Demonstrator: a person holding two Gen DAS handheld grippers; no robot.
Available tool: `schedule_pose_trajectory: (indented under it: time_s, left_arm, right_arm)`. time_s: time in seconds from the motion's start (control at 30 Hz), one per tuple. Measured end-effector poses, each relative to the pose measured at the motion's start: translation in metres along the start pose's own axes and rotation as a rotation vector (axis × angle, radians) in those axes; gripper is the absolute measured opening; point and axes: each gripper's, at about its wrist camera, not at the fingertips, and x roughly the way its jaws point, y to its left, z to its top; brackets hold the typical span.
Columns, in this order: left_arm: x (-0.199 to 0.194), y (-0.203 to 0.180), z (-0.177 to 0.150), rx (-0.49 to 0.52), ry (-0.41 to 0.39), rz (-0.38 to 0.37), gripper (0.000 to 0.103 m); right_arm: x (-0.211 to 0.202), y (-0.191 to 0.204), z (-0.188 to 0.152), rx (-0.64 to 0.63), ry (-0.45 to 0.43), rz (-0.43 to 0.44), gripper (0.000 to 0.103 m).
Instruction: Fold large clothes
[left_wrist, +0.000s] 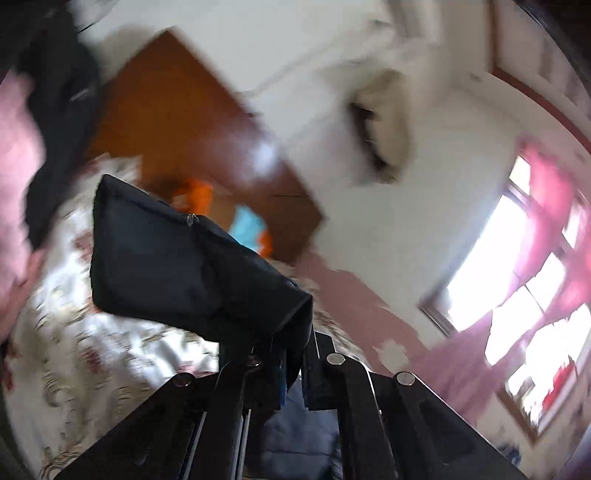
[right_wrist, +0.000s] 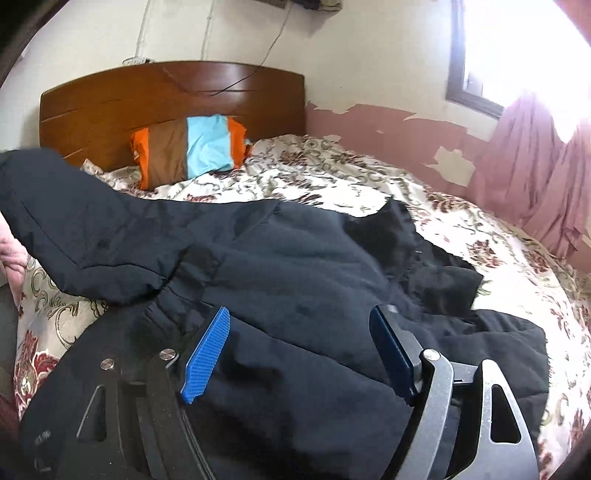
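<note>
**Left gripper** (left_wrist: 291, 354): jaws pressed together on a dark fold of the jacket (left_wrist: 177, 266). Noted a stitched end of the cloth, probably a cuff or a hem corner, standing out ahead of the jaws and up to their left. Found the left view blurred and tipped toward the wall and window. Judged the pinched end to be lifted clear of the bed.

**Right gripper** (right_wrist: 301, 314): jaws spread wide, blue pads (right_wrist: 207, 350) facing each other, nothing clamped. Saw the body of the jacket (right_wrist: 295, 251) lying crumpled on the flowered bedcover (right_wrist: 369, 173), directly below and ahead of the open jaws. Saw a sleeve (right_wrist: 85, 236) raised off to their left. Could not tell whether the pads touched the cloth.

**Step in hand, as judged:** carrying the pinched end across the body to lay a fold.

**Requirements for doing it well:**
- Called for a firm pinch through the whole sweep, since padded cloth looked thick and liable to slip.
- Called for the open jaws to press or grip the body just ahead of them, to stop the bulk from dragging.
- Called for flattening the bunched cloth right of the open jaws before laying the fold.
- Noted a striped pillow (right_wrist: 192, 147) far ahead of the jaws, well apart from the jacket and no obstacle.
</note>
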Motion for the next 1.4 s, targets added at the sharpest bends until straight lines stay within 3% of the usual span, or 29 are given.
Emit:
schedule_pose_trajectory:
  time_s: [0.1, 0.23, 0.4, 0.63, 0.83, 0.97, 1.07, 1.2, 1.27, 1.33, 1.4]
  left_arm:
    - [-0.008, -0.056, -0.011, 0.145, 0.012, -0.085, 0.006]
    - [-0.011, -0.109, -0.032, 0.264, 0.067, -0.202, 0.006]
    - [0.001, -0.171, -0.081, 0.398, 0.262, -0.358, 0.006]
    - [0.016, -0.217, -0.155, 0.540, 0.477, -0.438, 0.006]
    - [0.032, -0.236, -0.238, 0.679, 0.636, -0.455, 0.007]
    - [0.045, -0.238, -0.272, 0.701, 0.759, -0.448, 0.008]
    - [0.044, -0.232, -0.284, 0.719, 0.808, -0.459, 0.013]
    - [0.040, -0.231, -0.293, 0.731, 0.836, -0.495, 0.024]
    - [0.040, -0.236, -0.296, 0.734, 0.843, -0.522, 0.039]
    - [0.033, -0.231, -0.287, 0.712, 0.812, -0.552, 0.087]
    - [0.030, -0.234, -0.280, 0.687, 0.760, -0.581, 0.091]
  right_arm:
    - [-0.015, -0.023, -0.005, 0.029, -0.013, -0.029, 0.073]
    - [-0.030, -0.058, -0.016, 0.076, -0.010, -0.078, 0.073]
    - [-0.037, -0.105, -0.034, 0.175, 0.046, -0.157, 0.073]
    - [-0.045, -0.170, -0.068, 0.322, 0.076, -0.205, 0.073]
    - [-0.046, -0.209, -0.092, 0.407, 0.085, -0.234, 0.073]
    - [-0.044, -0.220, -0.106, 0.421, 0.094, -0.230, 0.073]
    - [-0.042, -0.225, -0.115, 0.441, 0.103, -0.205, 0.073]
    - [-0.040, -0.231, -0.127, 0.504, 0.102, -0.132, 0.073]
    - [-0.038, -0.236, -0.133, 0.555, 0.101, -0.067, 0.073]
    - [-0.035, -0.240, -0.140, 0.612, 0.097, 0.017, 0.073]
    - [-0.032, -0.242, -0.146, 0.678, 0.090, 0.119, 0.073]
